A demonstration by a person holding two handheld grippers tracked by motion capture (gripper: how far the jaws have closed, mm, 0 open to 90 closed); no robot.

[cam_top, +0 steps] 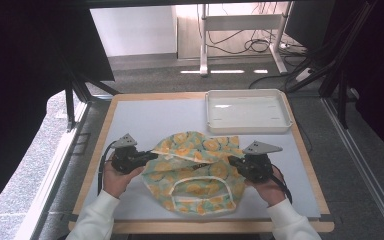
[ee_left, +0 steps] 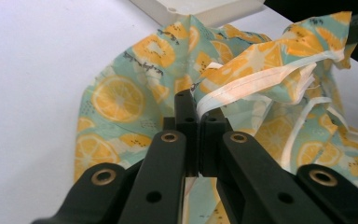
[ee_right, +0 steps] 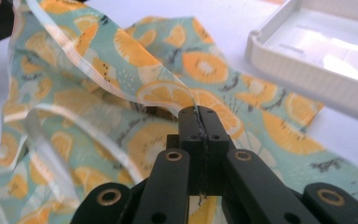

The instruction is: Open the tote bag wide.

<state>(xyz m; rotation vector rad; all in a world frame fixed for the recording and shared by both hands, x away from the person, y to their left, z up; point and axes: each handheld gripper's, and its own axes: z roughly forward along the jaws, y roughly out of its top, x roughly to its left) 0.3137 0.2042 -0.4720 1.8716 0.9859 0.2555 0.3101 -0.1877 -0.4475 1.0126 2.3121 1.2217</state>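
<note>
— on the table (cam_top: 145, 117), a pale grey-white sheet framed in light wood, what lies between the hands?

— a teal cloth bag printed with orange slices and trimmed in white (cam_top: 195, 172), spread near the front edge, partly lifted along its upper hem.

— left gripper (cam_top: 147, 156)?

— held at the bag's left side. in the left gripper view its jaws are closed tight on the white-trimmed hem (ee_left: 242, 88), which rises from between them.

— right gripper (cam_top: 232, 161)?

— at the bag's right side. in the right gripper view the jaws are pressed together on a fold of the hem (ee_right: 168, 93), a thin line of cloth pinched between them; the fabric runs up and away to the left.

— anything else on the surface?

— a white rectangular plastic tray (cam_top: 247, 111) at the far right of the table, just beyond the bag, apart from both grippers.

— hands?

— the person's hands, in white sleeves (cam_top: 97, 215), grasp each gripper from below.
</note>
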